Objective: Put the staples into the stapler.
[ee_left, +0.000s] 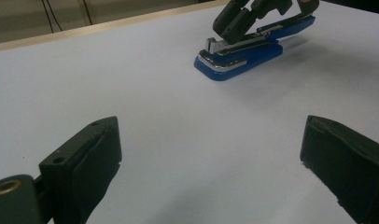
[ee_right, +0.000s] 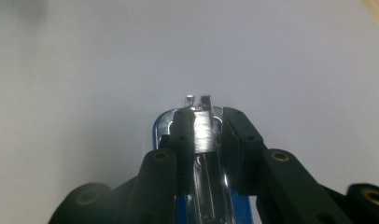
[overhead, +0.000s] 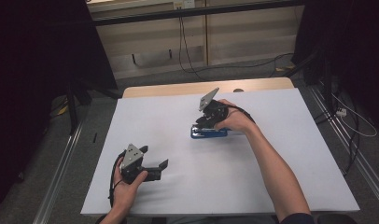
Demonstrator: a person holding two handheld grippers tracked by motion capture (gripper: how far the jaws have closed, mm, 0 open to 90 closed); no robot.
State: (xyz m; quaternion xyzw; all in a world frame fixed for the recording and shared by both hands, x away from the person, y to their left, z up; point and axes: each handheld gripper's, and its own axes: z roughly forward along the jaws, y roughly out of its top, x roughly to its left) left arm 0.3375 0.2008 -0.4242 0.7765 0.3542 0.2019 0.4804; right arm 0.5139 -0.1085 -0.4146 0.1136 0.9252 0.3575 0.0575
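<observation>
A blue stapler [overhead: 209,133] with a chrome top lies on the white table [overhead: 281,154], right of centre. My right gripper [overhead: 207,123] comes down on it from above, and its jaws close on the stapler's raised metal arm. In the right gripper view the pads [ee_right: 186,135] flank the shiny arm of the stapler [ee_right: 204,135], with the right gripper [ee_right: 207,116] shut on it. My left gripper [overhead: 154,157] rests at the front left, open and holding nothing. In the left gripper view the left gripper [ee_left: 211,140] has wide jaws, facing the stapler [ee_left: 239,56] and the right gripper [ee_left: 234,23].
A wooden strip [overhead: 178,88] runs along the table's far edge. Beyond it the floor holds cables [overhead: 183,46] and dark stands [overhead: 73,107]. Metal rails [overhead: 61,163] run along both sides of the table.
</observation>
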